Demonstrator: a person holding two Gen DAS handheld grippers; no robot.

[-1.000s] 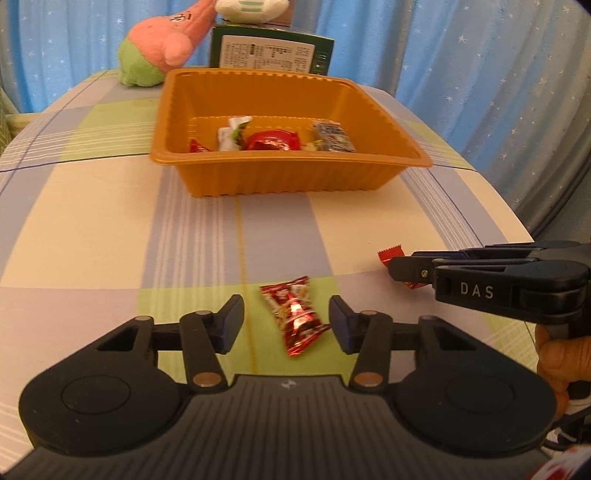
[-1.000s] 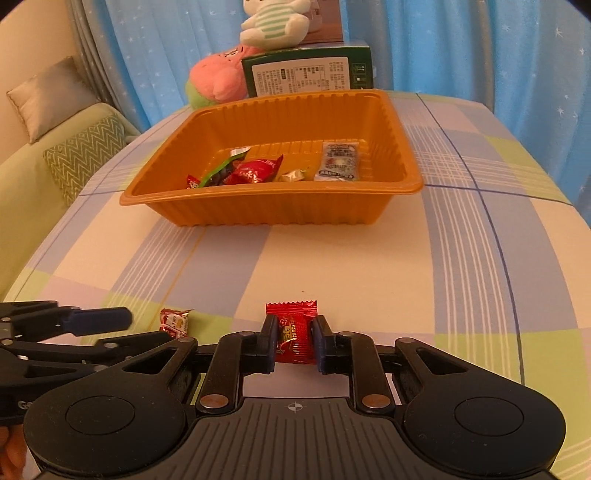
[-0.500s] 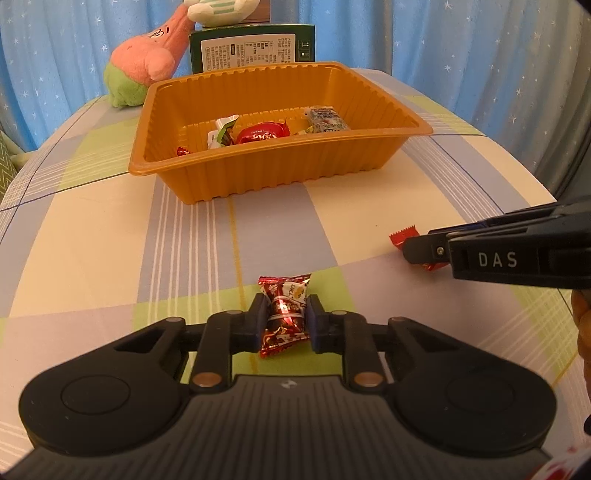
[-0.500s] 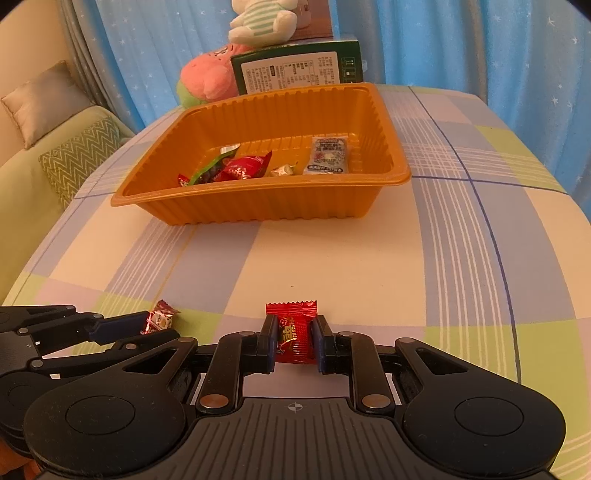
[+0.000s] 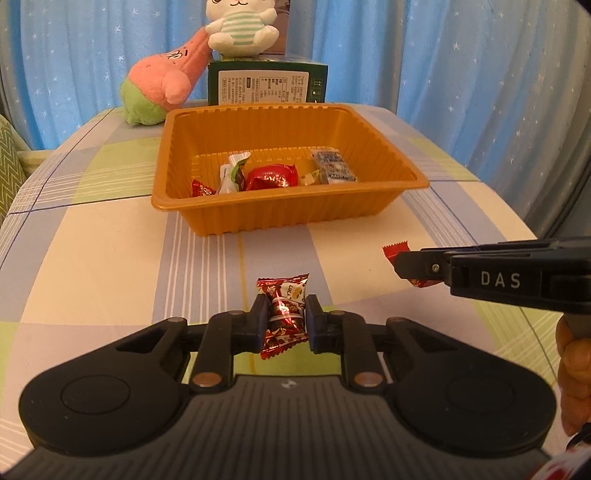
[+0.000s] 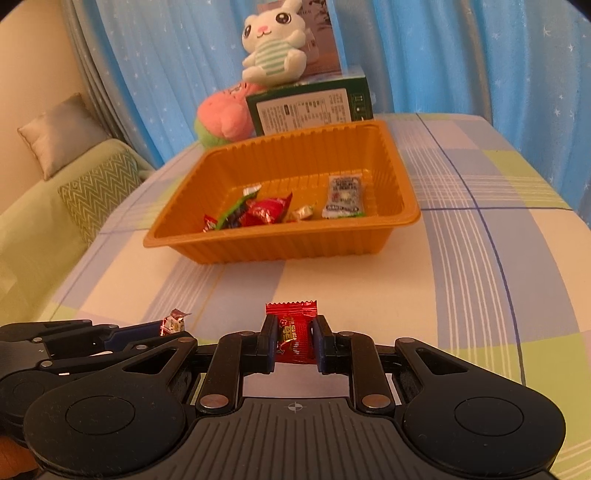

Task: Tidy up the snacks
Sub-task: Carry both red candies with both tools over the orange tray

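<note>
Left wrist view: the left gripper (image 5: 284,323) has its jaws pinched on a foil candy (image 5: 285,314), a red-and-silver wrapper with small print too crumpled to read, above the checked tablecloth (image 5: 92,266). To the right, the right gripper (image 5: 404,266) comes in from the side; its black body carries the white letters "DAS", and its jaws clamp a red candy (image 5: 394,252) whose crimped end sticks out to the left. A hand (image 5: 574,373) shows at the right edge. Farther off stands the orange tray (image 5: 369,206) with several wrapped snacks inside. Behind it is a green box (image 5: 266,85) with a white printed label, its text too small to read, a pink plush (image 5: 162,83) at its left and a white rabbit plush (image 5: 240,27) on top.

Right wrist view: the right gripper (image 6: 294,345) pinches the red candy (image 6: 293,334) by its sides; yellow print on the wrapper is illegible. At the near left the left gripper (image 6: 168,330) holds the foil candy (image 6: 173,323) at its tips. The orange tray (image 6: 280,243) lies far centre, a white sachet (image 6: 343,197) at the right of its floor.
</note>
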